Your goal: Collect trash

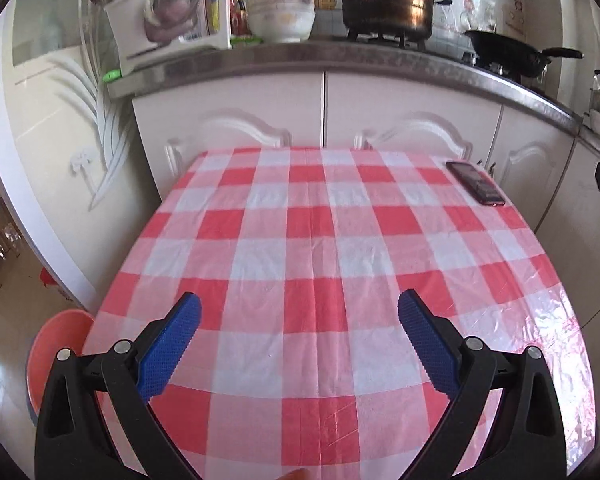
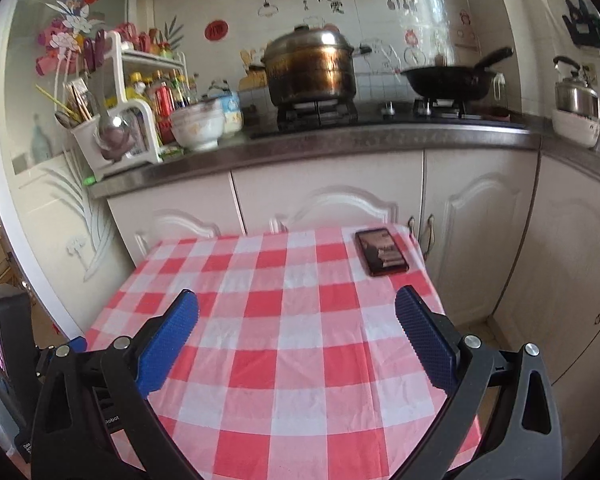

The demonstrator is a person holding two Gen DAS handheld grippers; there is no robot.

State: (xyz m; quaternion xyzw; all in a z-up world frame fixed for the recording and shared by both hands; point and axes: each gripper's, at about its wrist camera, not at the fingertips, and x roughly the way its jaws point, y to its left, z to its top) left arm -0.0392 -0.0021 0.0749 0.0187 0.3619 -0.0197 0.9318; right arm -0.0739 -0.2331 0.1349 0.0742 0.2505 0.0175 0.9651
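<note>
Both the left gripper point(image 1: 299, 312) and right gripper point(image 2: 297, 310) hover with jaws spread, holding nothing. No trash shows on the checked bench point(image 1: 320, 240), only a phone point(image 1: 476, 182) at its far right corner. Best to search around the pink basin point(image 1: 56, 344) beside the bench before closing on anything.

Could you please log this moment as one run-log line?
left gripper open, empty | right gripper open, empty | table: phone only | trash: none visible
</note>
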